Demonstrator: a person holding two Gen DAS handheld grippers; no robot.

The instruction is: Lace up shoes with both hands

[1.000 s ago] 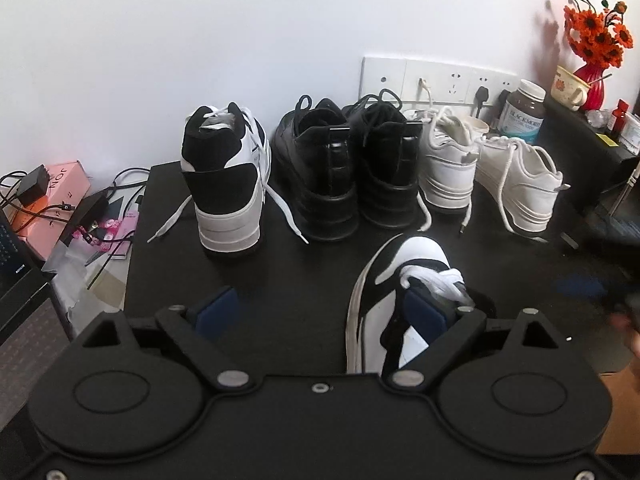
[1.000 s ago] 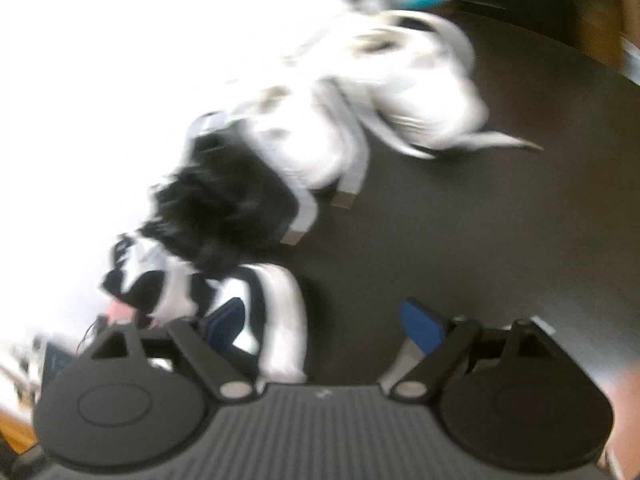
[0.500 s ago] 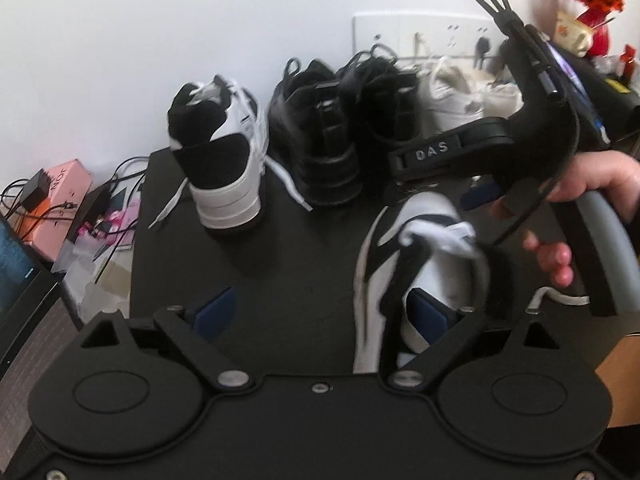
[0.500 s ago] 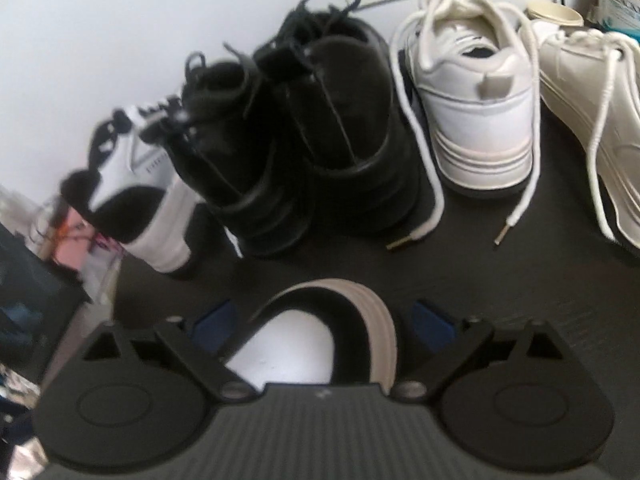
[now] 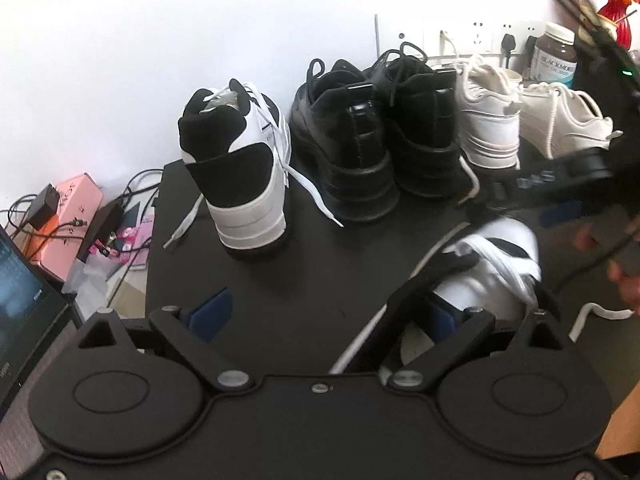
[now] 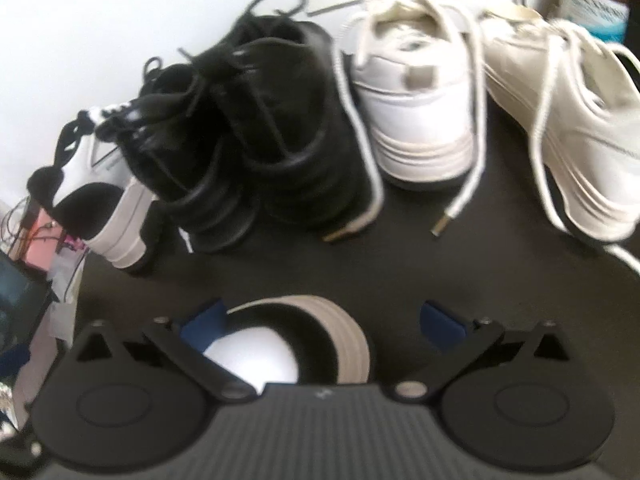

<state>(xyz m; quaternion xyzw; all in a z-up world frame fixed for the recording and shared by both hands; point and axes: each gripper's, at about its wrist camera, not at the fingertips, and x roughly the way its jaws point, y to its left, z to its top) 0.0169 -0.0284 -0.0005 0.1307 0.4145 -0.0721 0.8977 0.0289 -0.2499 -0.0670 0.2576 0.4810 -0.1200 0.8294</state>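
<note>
**A:** A black tabletop (image 5: 280, 280), a row of shoes along the white wall. Where is your shoe?

**B:** The black-and-white sneaker (image 5: 488, 276) you are to lace lies nearest you, toe toward the row, its white lace (image 5: 508, 264) bunched loose over the tongue and one end trailing onto the table at the right. In the right wrist view its rounded toe (image 6: 304, 340) fills the bottom centre.

**A:** And your two grippers?

**B:** Your left gripper (image 5: 324, 312) stands wide, jaws opening; only bare table lies between the blue pads, and the right-hand pad sits against the sneaker's near side, contact unclear. Your right gripper (image 6: 320, 322) is also wide and opening, straddling the sneaker's toe; the pads (image 6: 442, 322) do not press on it. From the left wrist view, that gripper (image 5: 560, 184) hangs blurred above the sneaker's toe, your fingers (image 5: 624, 280) on its handle.

**A:** What stands behind?

**B:** The matching sneaker (image 5: 236, 176) upright at the left, heel toward you, laces hanging; a pair of black shoes (image 5: 380, 136) in the middle; two white sneakers (image 6: 480, 100) at the right, laces undone. A brown jar (image 5: 556, 56) and wall sockets (image 5: 480, 38) sit behind them.
</note>
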